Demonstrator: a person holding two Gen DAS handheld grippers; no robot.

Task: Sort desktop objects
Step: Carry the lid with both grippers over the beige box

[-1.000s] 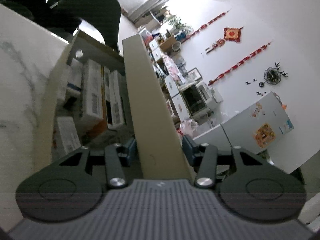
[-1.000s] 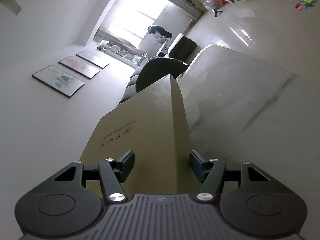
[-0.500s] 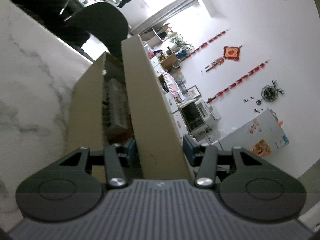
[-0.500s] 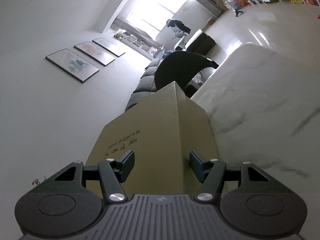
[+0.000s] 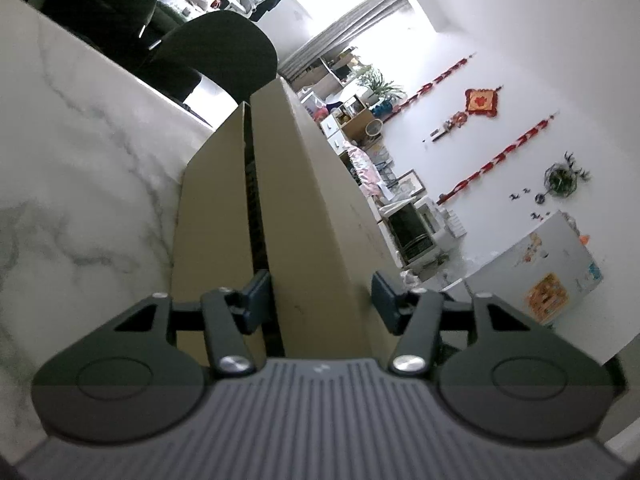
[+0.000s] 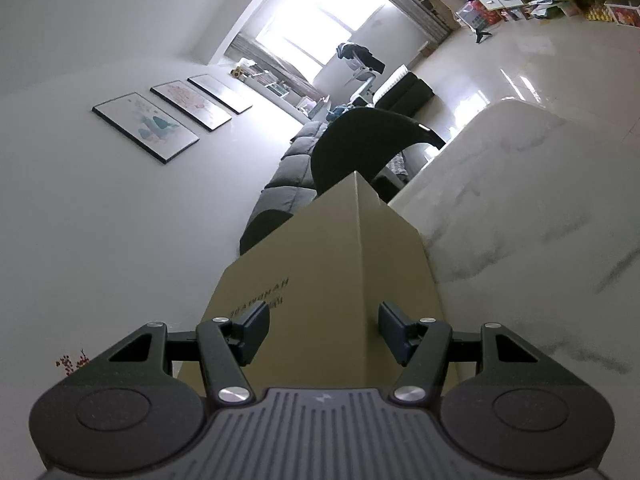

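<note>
A brown cardboard box point(image 5: 304, 208) lies on the marble table point(image 5: 80, 160). Its two top flaps are folded almost together, with only a dark slit point(image 5: 256, 216) between them. My left gripper point(image 5: 320, 300) straddles the nearer flap and the box's edge; its jaws are opening and the pads stand just off the cardboard. In the right wrist view the same box point(image 6: 320, 272) shows a printed side and a sharp corner edge. My right gripper point(image 6: 324, 324) sits open over that edge, and the box is wider than the gap between its jaws. What is inside the box is hidden.
A black chair back point(image 5: 216, 52) stands behind the table's far edge and also appears as the chair point(image 6: 360, 140) in the right wrist view. Bare marble point(image 6: 540, 220) stretches beside the box. A sofa, shelves and a fridge stand farther off in the room.
The flap by my left gripper has swung down, so the small cartons seen inside the box are now hidden. My left jaws have widened. The right jaws are unchanged.
</note>
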